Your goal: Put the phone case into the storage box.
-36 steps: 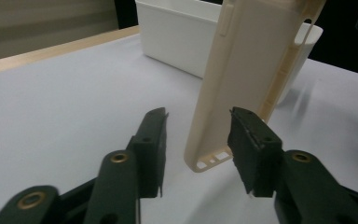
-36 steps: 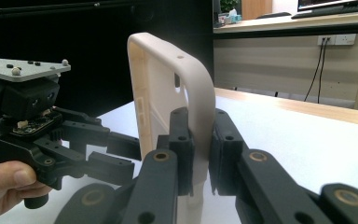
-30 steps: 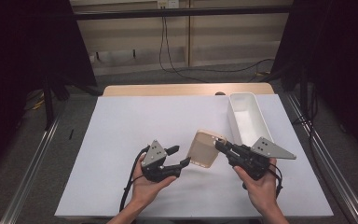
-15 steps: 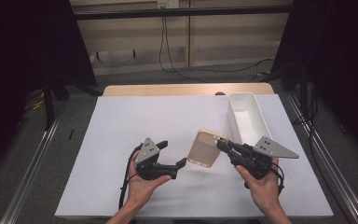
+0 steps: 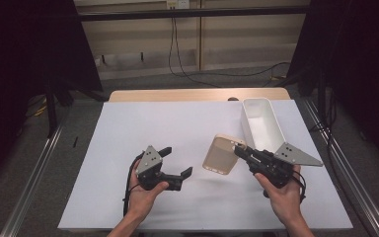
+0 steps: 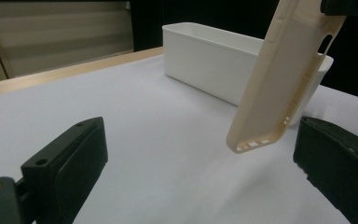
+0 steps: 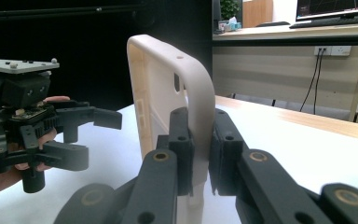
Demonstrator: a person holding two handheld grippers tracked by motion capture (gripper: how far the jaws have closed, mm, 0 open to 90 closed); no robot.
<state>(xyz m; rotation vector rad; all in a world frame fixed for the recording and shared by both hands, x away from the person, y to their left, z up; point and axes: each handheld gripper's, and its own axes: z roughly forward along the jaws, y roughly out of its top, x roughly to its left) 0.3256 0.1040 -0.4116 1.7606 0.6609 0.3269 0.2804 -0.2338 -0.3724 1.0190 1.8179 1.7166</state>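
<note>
My right gripper [image 5: 240, 152] has its fingers pinching one edge of the beige phone case [image 5: 220, 154], near the camera-hole corner, so the case hangs clear of the white tabletop [image 5: 128, 123] with its open side turned away from the bin and its lower end tilted down toward seven o'clock. I clamp it by the rim because that is the stiffest part and it leaves the rest of the shell free for the other hand. From my right gripper view the case [image 7: 168, 102] stands upright between the two pads, which sit tight against its wall. My left gripper [image 5: 176, 162], at about eight o'clock from the case, has just been opening its fingers and now holds them spread wide with nothing between them; in the left gripper view the case's lower end [image 6: 279, 93] hangs just ahead of the gap, apart from either finger. The white bin [image 5: 261, 123] lies at one o'clock from the case, near my right hand [image 5: 286, 190], probably where the case is meant to end up, though I cannot see inside it well.
</note>
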